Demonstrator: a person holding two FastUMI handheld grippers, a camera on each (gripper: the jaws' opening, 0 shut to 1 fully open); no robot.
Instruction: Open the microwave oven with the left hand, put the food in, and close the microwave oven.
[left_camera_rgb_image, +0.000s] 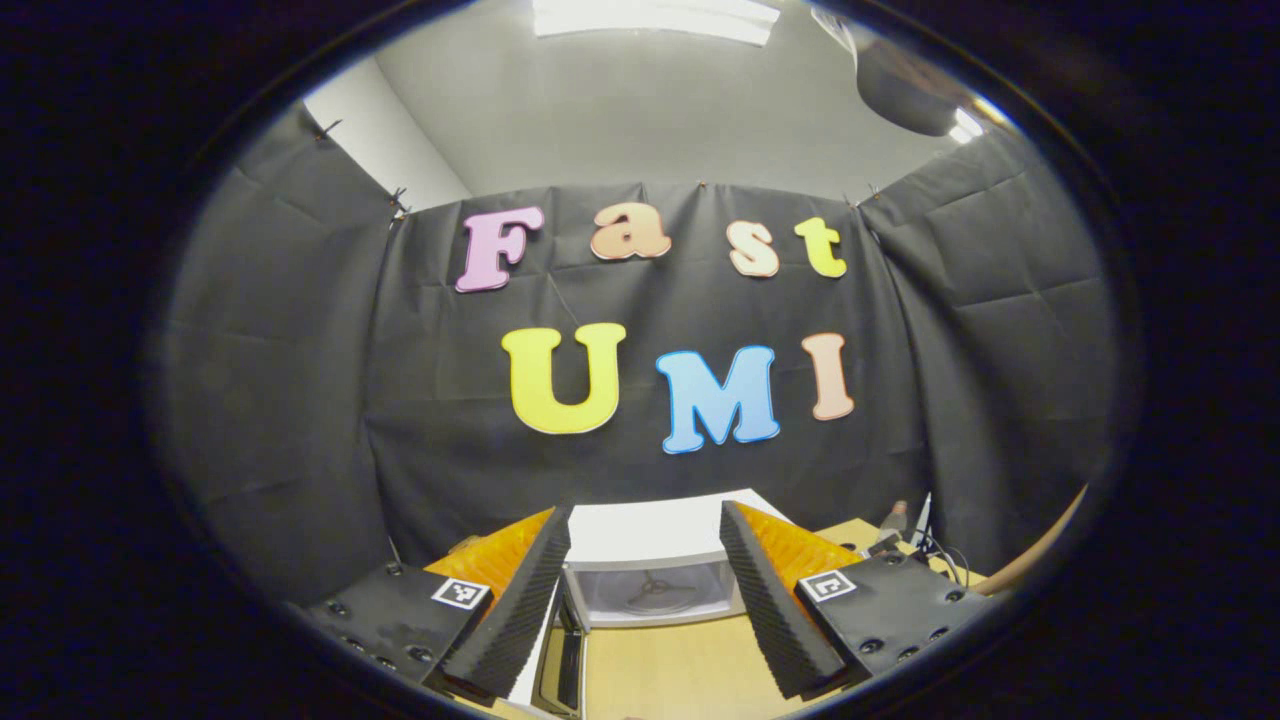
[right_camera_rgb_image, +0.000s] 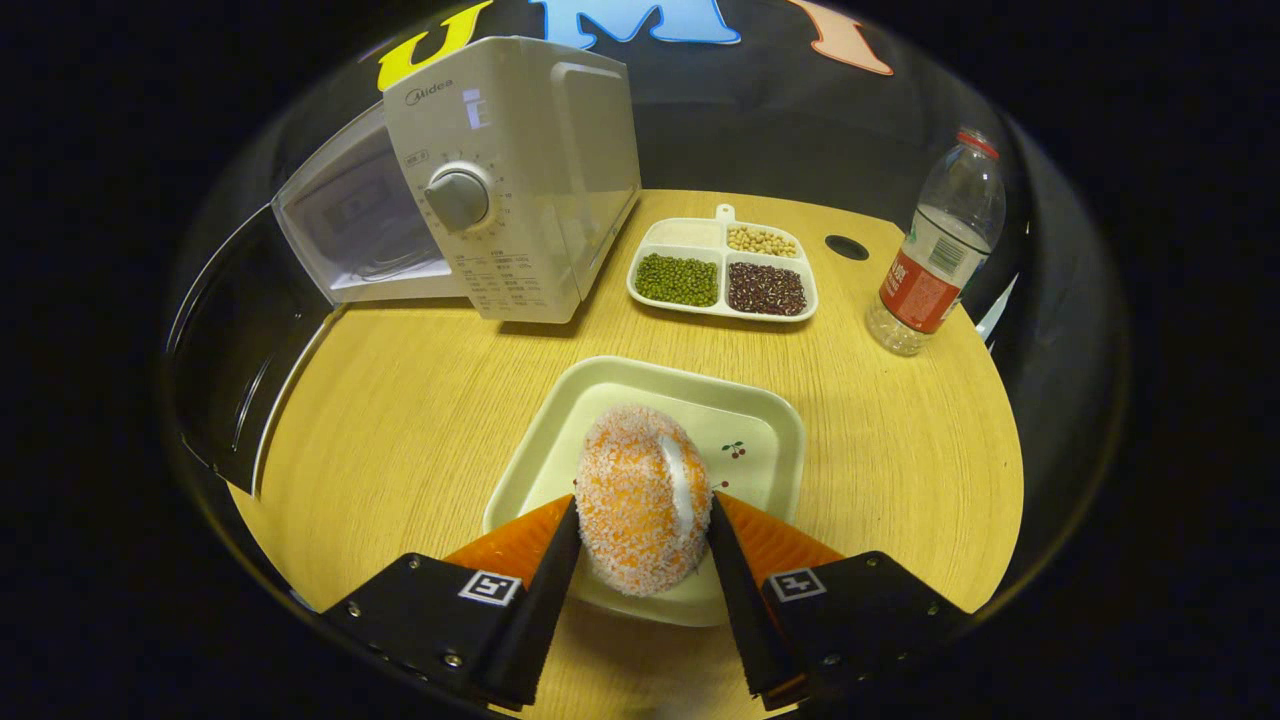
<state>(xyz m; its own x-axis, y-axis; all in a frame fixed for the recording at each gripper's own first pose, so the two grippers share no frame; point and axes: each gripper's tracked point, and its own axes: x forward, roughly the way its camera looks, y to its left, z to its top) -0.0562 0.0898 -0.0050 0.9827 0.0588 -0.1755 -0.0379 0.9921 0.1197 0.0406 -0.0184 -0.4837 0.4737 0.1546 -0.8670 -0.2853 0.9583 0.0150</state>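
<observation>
The right hand-held gripper (right_camera_rgb_image: 642, 545) clasps the sugary orange bun (right_camera_rgb_image: 640, 495) on its plate (right_camera_rgb_image: 760, 420) at the table's near edge; it looks soft, light and crumbly, best squeezed gently mid-body. The left hand-held gripper (left_camera_rgb_image: 645, 590) hangs wide and empty before the open microwave (right_camera_rgb_image: 500, 180).

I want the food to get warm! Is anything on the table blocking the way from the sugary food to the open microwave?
Nothing visible does. The right claw grips the food on its plate. Bare table lies between it and the microwave, whose door hangs open. The bean tray and bottle sit off to the side.
</observation>
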